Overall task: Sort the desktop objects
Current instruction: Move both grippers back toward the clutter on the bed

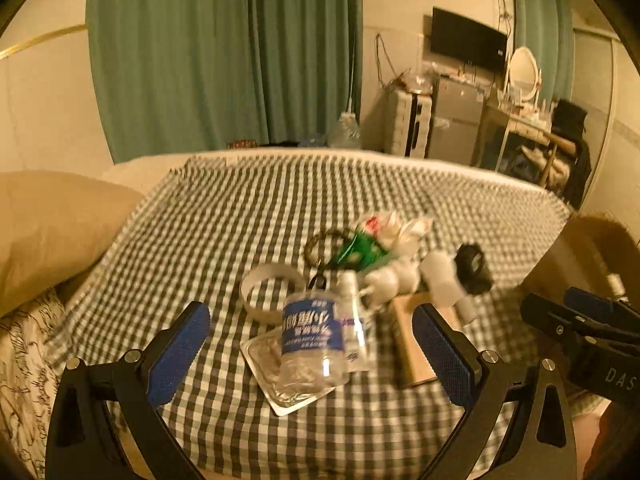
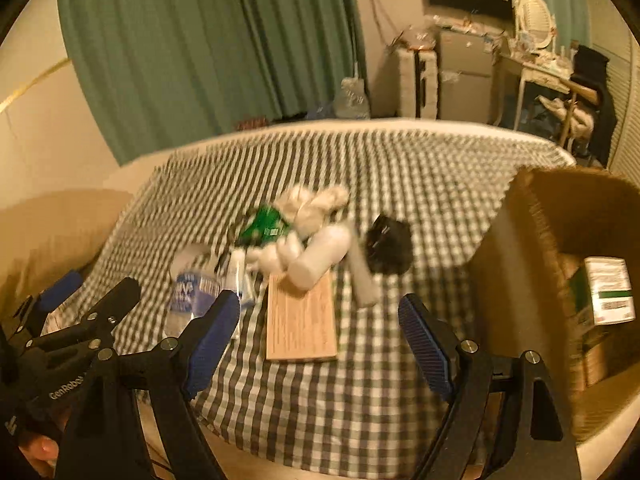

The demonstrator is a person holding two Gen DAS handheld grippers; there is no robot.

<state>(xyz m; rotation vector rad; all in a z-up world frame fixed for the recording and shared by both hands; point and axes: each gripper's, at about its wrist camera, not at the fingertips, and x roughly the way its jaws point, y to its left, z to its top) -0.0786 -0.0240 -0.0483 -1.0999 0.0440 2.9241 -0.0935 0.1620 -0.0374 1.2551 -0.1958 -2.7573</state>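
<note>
Checked cloth on the bed point(image 1: 224, 216) carries a tight heap: clear bottle point(image 1: 314, 340), flat box point(image 2: 301, 320), white plush point(image 2: 308, 216). Left tongs point(image 1: 312, 354) and right tongs point(image 2: 320, 344) hang open, empty; a hasty grab could snag neighbours

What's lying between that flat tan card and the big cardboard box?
In the right wrist view, only bare checked cloth separates the tan card from the cardboard box; a white tube lies just beyond.
</note>
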